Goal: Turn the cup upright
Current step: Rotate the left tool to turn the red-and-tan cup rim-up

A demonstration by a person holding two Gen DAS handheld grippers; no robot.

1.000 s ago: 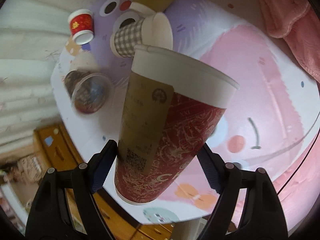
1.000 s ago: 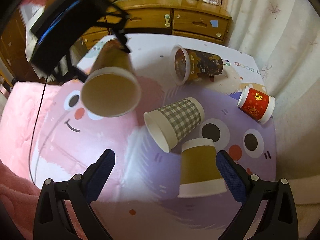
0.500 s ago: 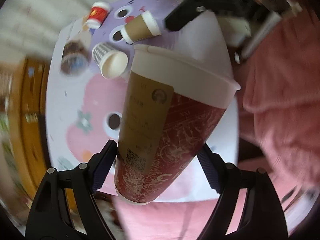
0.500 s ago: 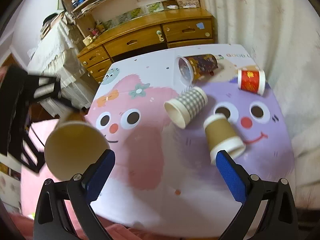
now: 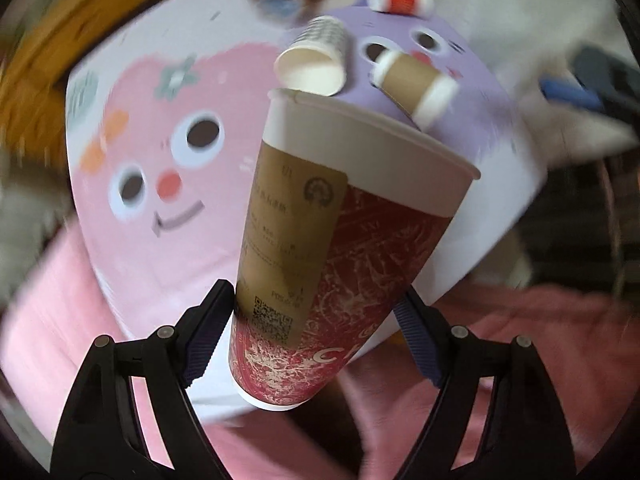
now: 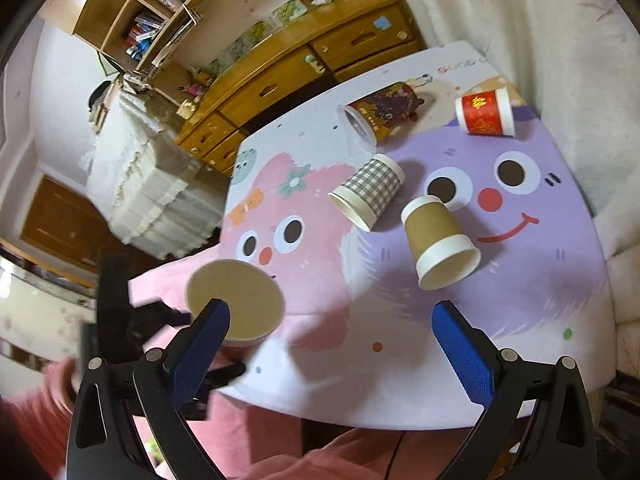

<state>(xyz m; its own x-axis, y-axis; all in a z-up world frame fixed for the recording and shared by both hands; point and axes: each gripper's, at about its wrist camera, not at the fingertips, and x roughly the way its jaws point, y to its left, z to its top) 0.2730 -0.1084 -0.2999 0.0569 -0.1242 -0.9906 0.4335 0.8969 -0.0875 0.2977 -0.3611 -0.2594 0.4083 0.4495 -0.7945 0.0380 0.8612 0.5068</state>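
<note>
While clenched in the left tool [image 5: 314,306] near its base, above the cartoon-printed desk [image 5: 132,208]: tall red-and-white paper cup [image 5: 332,248], probably light, thin-walled, crushable, best gripped gently low down; right tool [image 6: 330,330] released, empty.

left wrist: close, facing table [image 5: 120,240] | right wrist: higher, same table [image 6: 520,320]

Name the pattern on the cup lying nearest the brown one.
Grey-and-white check on the checked cup, clearest in the right wrist view.
</note>
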